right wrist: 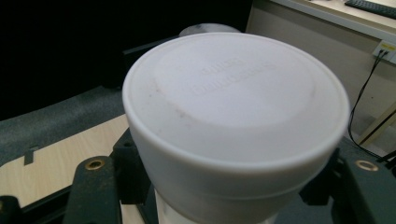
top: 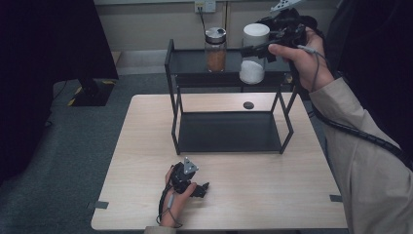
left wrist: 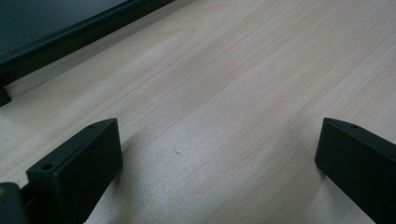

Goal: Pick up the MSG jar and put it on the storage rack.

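A jar with a white lid and white powder in its lower half hangs at the right end of the black rack's top shelf. My right gripper is shut on its neck just under the lid. Its base overlaps the shelf's front edge, and I cannot tell whether it touches the shelf. In the right gripper view the white lid looms large, with a jaw on either side. My left gripper rests on the table near the front edge, jaws wide open over bare wood.
A second jar, silver-lidded with orange-brown contents, stands at the middle of the top shelf. The rack's lower shelf holds nothing. A small black disc lies on the table behind the rack. Tape marks sit at the table's sides.
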The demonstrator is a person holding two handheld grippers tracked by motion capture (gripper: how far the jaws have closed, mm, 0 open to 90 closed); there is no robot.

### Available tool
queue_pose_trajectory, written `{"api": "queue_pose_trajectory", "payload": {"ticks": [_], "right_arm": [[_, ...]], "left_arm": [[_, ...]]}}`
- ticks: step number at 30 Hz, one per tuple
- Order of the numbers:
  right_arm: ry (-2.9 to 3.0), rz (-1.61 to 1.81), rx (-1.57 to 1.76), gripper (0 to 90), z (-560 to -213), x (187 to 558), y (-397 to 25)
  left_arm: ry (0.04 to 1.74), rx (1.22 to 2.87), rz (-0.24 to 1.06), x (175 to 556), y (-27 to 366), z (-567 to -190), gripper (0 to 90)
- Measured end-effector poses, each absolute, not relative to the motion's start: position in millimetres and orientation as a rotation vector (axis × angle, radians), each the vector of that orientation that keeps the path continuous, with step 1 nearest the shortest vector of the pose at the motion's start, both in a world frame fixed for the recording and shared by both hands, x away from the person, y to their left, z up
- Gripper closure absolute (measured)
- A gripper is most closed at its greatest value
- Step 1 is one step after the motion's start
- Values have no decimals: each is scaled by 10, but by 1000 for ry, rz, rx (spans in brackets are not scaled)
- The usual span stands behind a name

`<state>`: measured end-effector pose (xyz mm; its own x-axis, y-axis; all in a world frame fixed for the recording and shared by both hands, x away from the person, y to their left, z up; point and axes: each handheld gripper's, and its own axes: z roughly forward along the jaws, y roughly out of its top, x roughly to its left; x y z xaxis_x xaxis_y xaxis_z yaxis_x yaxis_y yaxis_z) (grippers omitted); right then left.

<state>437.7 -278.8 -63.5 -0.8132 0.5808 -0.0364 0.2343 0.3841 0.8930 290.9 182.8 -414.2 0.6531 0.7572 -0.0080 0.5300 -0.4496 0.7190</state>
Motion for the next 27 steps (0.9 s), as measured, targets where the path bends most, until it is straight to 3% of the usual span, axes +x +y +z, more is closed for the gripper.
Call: {"api": "queue_pose_trajectory", "payload": {"ticks": [27], "right_arm": [[2214, 1331, 866, 341, -684, 4839, -2542]], "left_arm": [[994, 2159, 411, 2908, 1828, -4142, 0]]}}
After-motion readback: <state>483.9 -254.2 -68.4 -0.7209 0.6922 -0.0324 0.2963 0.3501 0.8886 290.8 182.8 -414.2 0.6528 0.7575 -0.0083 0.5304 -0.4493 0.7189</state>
